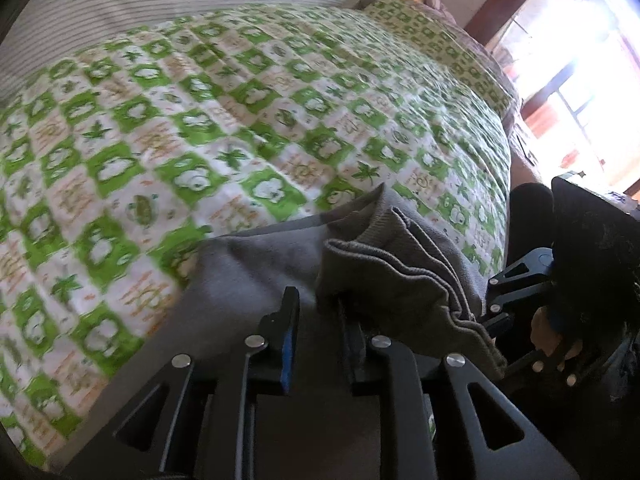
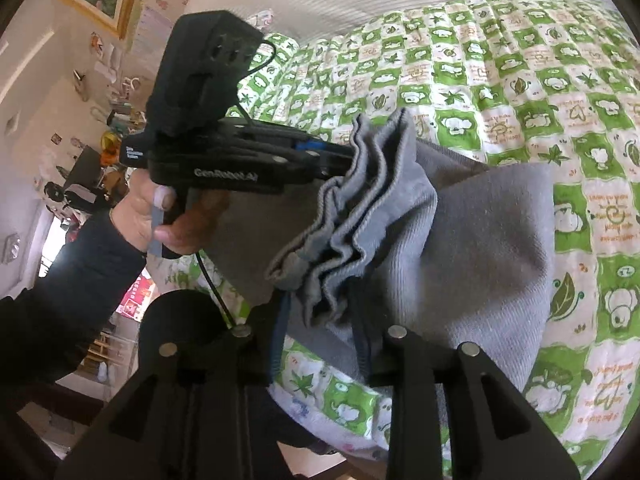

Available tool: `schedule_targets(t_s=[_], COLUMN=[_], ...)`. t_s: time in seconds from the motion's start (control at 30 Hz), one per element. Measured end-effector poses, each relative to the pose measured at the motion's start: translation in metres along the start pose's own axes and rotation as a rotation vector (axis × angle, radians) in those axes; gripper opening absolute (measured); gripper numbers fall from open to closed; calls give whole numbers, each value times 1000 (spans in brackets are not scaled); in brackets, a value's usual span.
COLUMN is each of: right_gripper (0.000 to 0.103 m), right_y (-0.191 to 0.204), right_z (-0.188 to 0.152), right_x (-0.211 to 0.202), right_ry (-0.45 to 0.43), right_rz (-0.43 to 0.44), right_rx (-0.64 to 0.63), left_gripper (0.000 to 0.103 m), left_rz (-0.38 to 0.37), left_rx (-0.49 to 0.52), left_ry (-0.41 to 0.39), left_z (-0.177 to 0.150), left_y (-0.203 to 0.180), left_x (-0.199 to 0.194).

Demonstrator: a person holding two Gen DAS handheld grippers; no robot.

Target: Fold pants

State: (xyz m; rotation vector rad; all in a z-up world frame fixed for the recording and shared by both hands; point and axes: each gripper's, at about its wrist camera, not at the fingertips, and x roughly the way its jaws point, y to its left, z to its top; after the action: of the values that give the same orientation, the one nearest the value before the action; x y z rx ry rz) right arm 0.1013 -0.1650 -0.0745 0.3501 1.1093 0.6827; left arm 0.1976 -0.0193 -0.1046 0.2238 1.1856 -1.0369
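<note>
Here: left gripper (image 1: 318,320) part open, jaws straddling bunched hem of pants (image 1: 384,276); pads seemingly not pressing. Right gripper (image 2: 320,336) likewise part open around same bunched edge; whether either pinches cloth, cannot tell. Both placed at one end, side by side, likely laying folded edge down evenly and releasing. Grey pants doubled over, resting at near edge of bed (image 1: 240,120), on green-checked quilt. Long axis running along near edge, layered hems turned toward grippers, folded bulk away from them.
</note>
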Motion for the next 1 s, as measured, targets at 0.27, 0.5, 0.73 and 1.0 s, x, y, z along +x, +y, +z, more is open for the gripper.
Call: schedule_targets(t_s=[0.27,0.5,0.73,1.0], right_gripper=[51,51,51,50], right_y=[-5,-37,-65,-89], right_z=[2,15,30,34], right_x=[-52,-79,-65,-21], right_ry=[-136,-204,-158,-19], right_rz=[78,-98,-205,-255], right_rx=[39,65,108,124], left_gripper=[23,40,40,40], left_rz=[42,22,106,249], left_rx=[-81,-166,-365,-551], left_ry=[-122,-205,-191,-195], left_z=[-9,-24,-47,-74], left_y=[-6,-47,-70,-54], left_x=[-53,-76,-37,-14])
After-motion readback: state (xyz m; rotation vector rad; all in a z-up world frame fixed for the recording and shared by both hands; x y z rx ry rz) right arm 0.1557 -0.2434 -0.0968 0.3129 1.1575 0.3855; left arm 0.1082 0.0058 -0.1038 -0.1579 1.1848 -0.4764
